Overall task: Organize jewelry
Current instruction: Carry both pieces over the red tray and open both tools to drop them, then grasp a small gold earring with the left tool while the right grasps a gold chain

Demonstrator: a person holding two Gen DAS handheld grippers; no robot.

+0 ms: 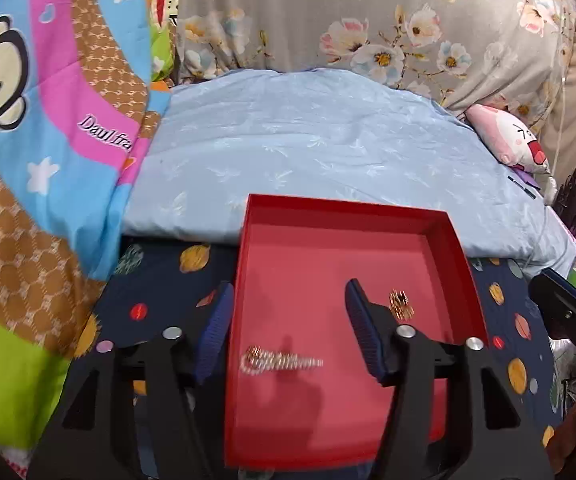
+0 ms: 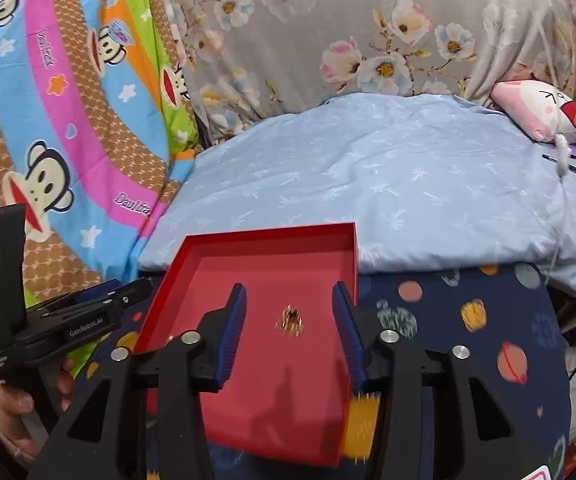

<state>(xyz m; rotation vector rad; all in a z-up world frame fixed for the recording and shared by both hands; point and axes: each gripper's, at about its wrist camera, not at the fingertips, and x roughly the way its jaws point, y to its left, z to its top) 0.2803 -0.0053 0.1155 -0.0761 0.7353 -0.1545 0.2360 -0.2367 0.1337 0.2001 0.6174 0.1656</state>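
- The red tray (image 1: 457,256) is a shallow, open, rectangular box with low upright walls and a pinkish-red floor; it sits flat.
- A long, sparkly silver-and-gold hair clip (image 1: 282,360) lies flat on the tray's floor, near its left wall, blurred.
- A small round gold ornament (image 1: 400,303) (image 2: 289,320) lies on the tray's floor, nearer its right wall, well apart from the clip.

The silver piece (image 1: 282,360) in the red tray (image 1: 443,240) is smeared with motion blur, can't tell what it is. Gold piece (image 2: 289,320) at 2 o'clock from it is too small to make out. Tray's near edge is hidden behind the left gripper (image 1: 288,332).
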